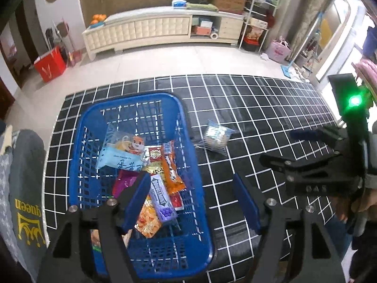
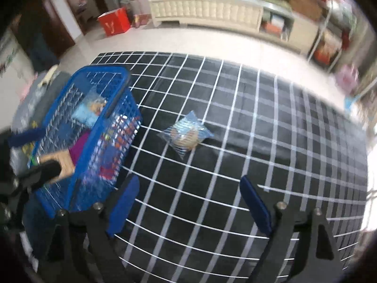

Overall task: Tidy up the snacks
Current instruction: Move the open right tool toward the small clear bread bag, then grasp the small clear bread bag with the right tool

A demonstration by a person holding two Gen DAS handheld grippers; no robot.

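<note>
Your left gripper (image 1: 192, 202) hangs with jaws apart and empty over the near end of the blue basket (image 1: 188, 127), which already holds most snacks. Your right gripper (image 2: 188, 208), spread wide and empty, faces the last packet (image 2: 186, 133), lying alone on the checked cloth (image 2: 271, 122) just beyond the basket's side.

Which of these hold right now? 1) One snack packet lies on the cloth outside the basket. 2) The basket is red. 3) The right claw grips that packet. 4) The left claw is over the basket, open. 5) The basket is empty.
1) True: the clear packet lies on the grid cloth, apart from the basket.
2) False: it is blue.
3) False: the right claw is open and empty, short of it.
4) True: the left claw holds nothing.
5) False: several snacks lie inside.
</note>
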